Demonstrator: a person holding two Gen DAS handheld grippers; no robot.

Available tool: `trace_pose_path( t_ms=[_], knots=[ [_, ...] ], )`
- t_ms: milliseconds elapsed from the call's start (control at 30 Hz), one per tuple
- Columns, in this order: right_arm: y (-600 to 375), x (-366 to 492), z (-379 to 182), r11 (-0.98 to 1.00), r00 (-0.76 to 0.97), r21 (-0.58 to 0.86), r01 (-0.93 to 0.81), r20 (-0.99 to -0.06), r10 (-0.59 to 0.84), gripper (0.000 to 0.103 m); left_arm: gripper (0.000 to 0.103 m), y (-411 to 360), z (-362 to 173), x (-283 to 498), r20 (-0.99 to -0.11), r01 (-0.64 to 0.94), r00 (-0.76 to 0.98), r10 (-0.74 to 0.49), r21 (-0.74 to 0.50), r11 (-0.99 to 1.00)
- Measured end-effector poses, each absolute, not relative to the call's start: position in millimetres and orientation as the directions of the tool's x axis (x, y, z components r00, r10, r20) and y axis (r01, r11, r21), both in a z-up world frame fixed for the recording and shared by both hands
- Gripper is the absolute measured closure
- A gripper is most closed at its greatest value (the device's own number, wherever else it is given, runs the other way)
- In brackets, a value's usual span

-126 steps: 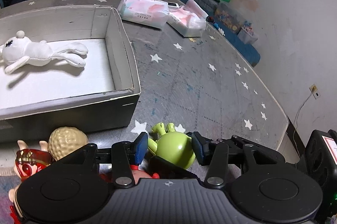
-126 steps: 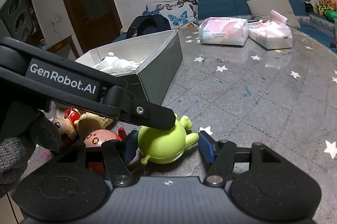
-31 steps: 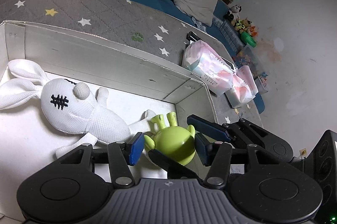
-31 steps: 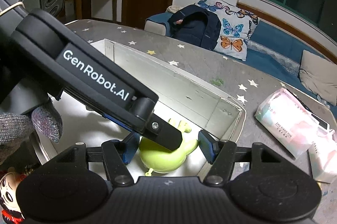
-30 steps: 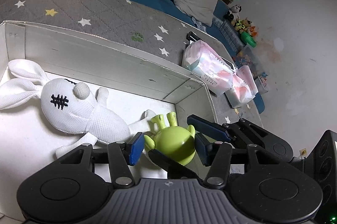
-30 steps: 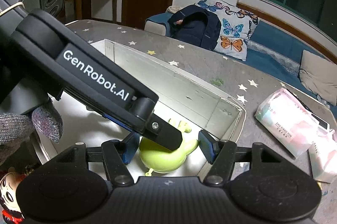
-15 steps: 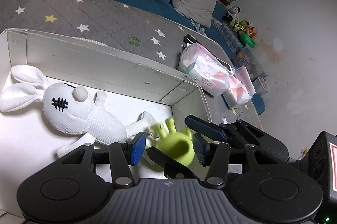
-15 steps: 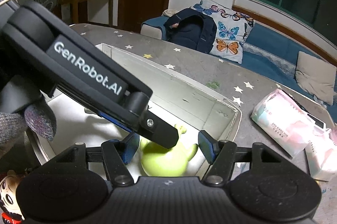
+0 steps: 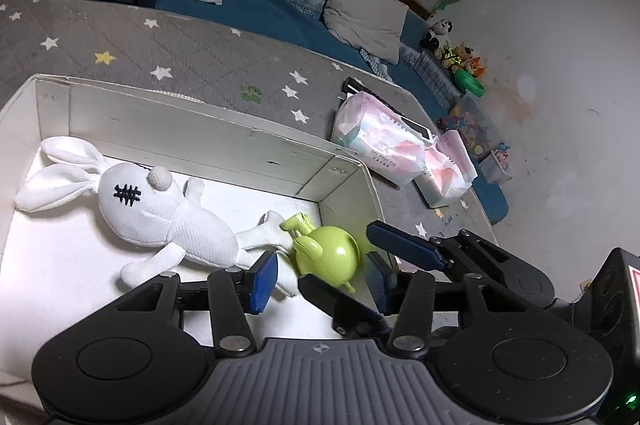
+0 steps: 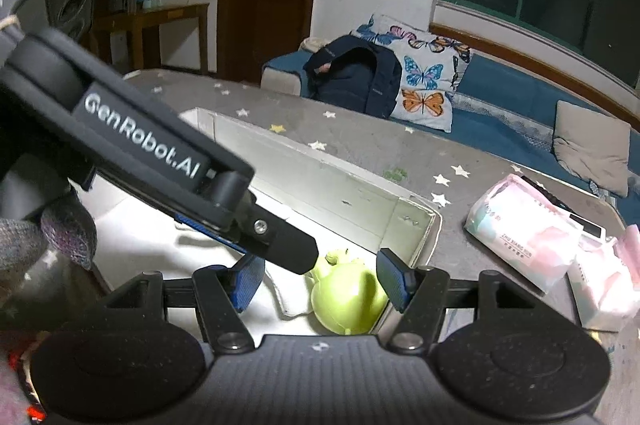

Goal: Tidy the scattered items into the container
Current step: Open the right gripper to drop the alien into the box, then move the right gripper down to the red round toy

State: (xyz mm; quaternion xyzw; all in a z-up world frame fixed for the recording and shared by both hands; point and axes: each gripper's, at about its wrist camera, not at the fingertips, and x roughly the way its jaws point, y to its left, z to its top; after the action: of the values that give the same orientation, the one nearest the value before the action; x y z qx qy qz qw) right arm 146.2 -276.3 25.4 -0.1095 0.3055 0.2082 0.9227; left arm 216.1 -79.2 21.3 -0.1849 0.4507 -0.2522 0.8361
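the green toy (image 9: 326, 253) lies in the box (image 9: 224, 141) at its near right corner, touching the white rabbit's (image 9: 160, 209) leg. the left gripper (image 9: 320, 279), jaws just closing slightly, and right gripper (image 10: 320, 285) hang wide above the toy, not touching it.

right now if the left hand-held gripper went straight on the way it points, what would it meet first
Most likely the green toy, lying in the box just ahead of the left hand-held gripper; depth is hard to judge.
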Motion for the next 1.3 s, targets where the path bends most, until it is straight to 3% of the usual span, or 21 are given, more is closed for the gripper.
trace_pose_path(
  t_ms=[567,1300],
  knots=[
    [-301.0,71.4,37.4,0.908,0.76,-0.001,-0.419,-0.547,0.35,0.039,0.053,-73.8,42.2,137.4,-0.613,0.307,0.516,-0.599,-0.52,0.797],
    [-314.3,-10.9,10.3,0.893,0.706,0.097,-0.44,-0.577,0.41,0.039,0.053,-91.5,11.1,60.5,-0.677,0.325,0.431,-0.597,-0.501,0.802]
  ],
)
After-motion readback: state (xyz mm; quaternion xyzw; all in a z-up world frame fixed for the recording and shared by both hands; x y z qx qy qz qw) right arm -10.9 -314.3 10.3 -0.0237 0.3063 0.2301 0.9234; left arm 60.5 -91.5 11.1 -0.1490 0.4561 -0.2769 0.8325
